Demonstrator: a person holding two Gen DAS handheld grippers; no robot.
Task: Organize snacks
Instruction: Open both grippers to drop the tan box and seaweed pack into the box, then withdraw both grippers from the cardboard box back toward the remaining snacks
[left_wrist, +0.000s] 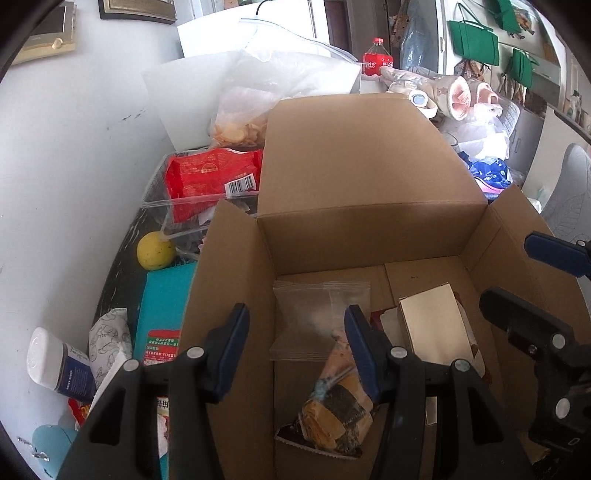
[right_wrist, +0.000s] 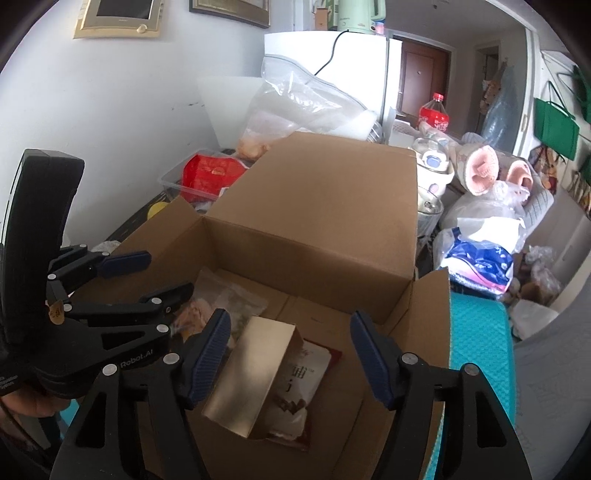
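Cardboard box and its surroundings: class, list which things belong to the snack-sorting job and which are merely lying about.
Part of the job:
cardboard box
clear snack packet
gold carton
dark wrapped snack
red snack bag in the clear tub

Lying about:
cola bottle
yellow ball
green bags
pink-lined slippers

Non-task clutter beyond and beside the tongs.
Cola bottle (right_wrist: 434, 114) stands far ahead, right of the tongs, near a white refrigerator (right_wrist: 332, 70). Green bags (left_wrist: 474, 40) hang on the far right wall. A framed panel (right_wrist: 118, 16) is mounted upper left. Pink-lined slippers (right_wrist: 480, 171) lie ahead right.
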